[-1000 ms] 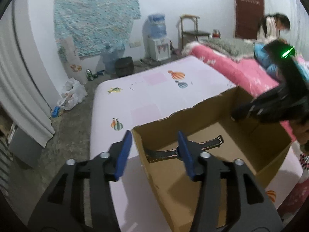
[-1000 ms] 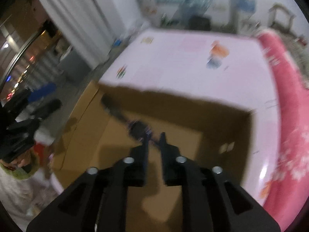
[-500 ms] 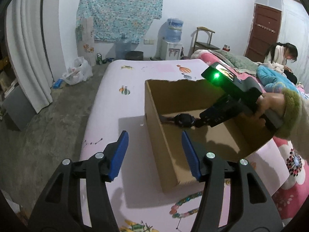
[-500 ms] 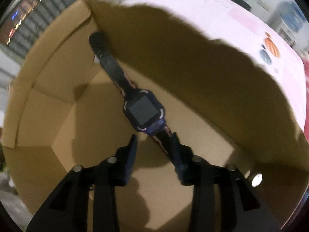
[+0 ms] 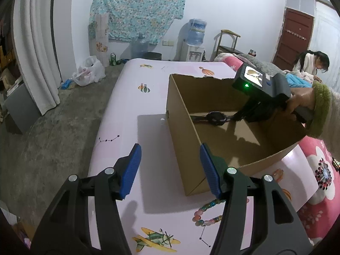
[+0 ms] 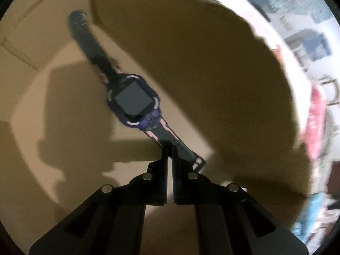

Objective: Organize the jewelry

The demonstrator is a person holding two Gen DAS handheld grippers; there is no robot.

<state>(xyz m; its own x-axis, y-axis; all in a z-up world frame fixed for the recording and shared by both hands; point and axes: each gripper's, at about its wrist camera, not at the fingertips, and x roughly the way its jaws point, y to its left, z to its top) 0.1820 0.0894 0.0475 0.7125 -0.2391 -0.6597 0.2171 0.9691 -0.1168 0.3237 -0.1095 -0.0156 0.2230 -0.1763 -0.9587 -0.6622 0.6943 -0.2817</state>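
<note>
Your right claw is closed, tips pinched on the near strap of the watch down inside the cardboard box. The fingers are nearly together; the strap edge goes in between them, but the contact itself is dark and blurred, so how much strap is caught is hard to tell. The watch lies flat on the box floor along the back wall, face up, far strap end reaching the corner and partly lost in shadow. The strap end nearest you pokes out to the right of the claw.

In the left wrist view your right claw is mostly hidden behind its own body and your right hand; only the tip shows, touching the watch. The near box wall cuts off the left strap there.

Your left claw stands open, nothing between the blue pads. It hovers over the pink bed by the near corner of the cardboard box. The right finger covers part of a bead bracelet lying on the bed just in front of the box, so its full loop is not visible. A person sits at the far right edge, partly cut off.
</note>
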